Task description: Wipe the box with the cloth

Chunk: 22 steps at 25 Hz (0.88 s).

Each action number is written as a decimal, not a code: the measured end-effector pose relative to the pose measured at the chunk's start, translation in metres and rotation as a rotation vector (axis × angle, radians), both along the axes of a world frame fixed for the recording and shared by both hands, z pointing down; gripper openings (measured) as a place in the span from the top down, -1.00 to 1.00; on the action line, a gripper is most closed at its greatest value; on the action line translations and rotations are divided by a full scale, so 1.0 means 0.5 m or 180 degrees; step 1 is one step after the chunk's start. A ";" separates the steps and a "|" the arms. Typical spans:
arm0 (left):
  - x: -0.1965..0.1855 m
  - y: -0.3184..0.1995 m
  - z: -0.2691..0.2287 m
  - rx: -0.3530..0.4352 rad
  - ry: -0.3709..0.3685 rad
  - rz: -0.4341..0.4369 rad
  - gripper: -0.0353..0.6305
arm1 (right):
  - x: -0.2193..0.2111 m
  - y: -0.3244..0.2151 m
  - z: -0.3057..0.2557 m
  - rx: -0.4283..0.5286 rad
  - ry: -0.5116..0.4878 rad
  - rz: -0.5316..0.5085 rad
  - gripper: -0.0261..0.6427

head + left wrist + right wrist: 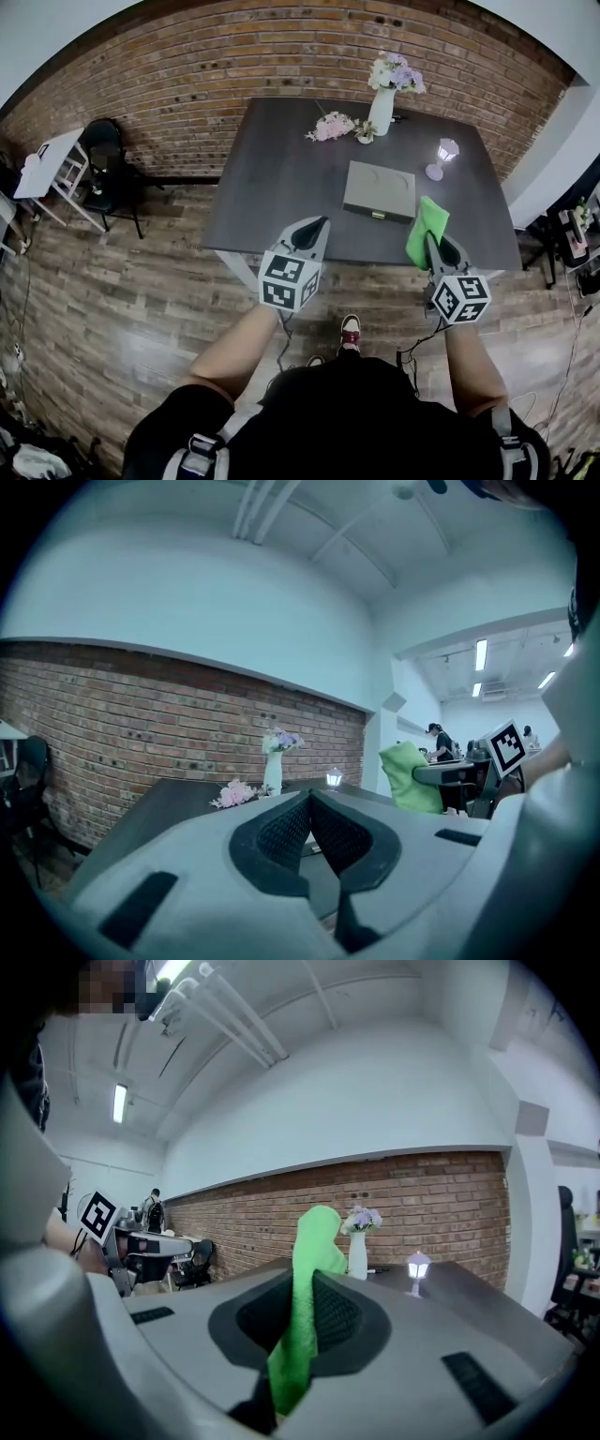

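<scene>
Flat grey box (379,190) on dark tabletop (272,178), bright green cloth (427,223) clamped upright in right tool (434,240), left tool (322,222) jaws together, empty.

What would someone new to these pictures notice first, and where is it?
The bright green cloth stands out first, pinched in the right gripper at the near edge of the dark table. Just beyond it lies the flat grey box, with a white vase of flowers at the far side near the brick wall.
</scene>
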State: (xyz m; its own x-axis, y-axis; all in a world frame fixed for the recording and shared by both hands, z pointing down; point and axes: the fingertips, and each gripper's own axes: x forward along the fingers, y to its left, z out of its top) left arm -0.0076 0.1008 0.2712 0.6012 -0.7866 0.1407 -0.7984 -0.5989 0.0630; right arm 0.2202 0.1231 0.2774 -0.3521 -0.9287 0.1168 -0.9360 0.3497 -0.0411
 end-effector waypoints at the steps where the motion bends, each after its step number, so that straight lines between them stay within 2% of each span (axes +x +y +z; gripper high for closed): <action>1: 0.004 -0.007 0.004 -0.0013 -0.0005 -0.0013 0.87 | 0.004 -0.009 0.004 -0.0009 -0.0010 -0.0011 0.81; 12: 0.067 -0.120 0.043 -0.0165 -0.0068 -0.0099 0.87 | 0.050 -0.146 0.045 -0.0140 -0.0167 -0.0118 0.81; 22: 0.102 -0.243 0.051 -0.0190 -0.0211 -0.0182 0.87 | 0.074 -0.286 0.065 -0.0188 -0.0258 -0.0292 0.81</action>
State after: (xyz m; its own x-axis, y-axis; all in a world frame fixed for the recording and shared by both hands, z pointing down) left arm 0.0433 -0.0205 0.2968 0.5435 -0.8084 0.2261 -0.8346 -0.5491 0.0432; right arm 0.2572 -0.0199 0.3097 -0.4458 -0.8844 0.1381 -0.8929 0.4285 -0.1385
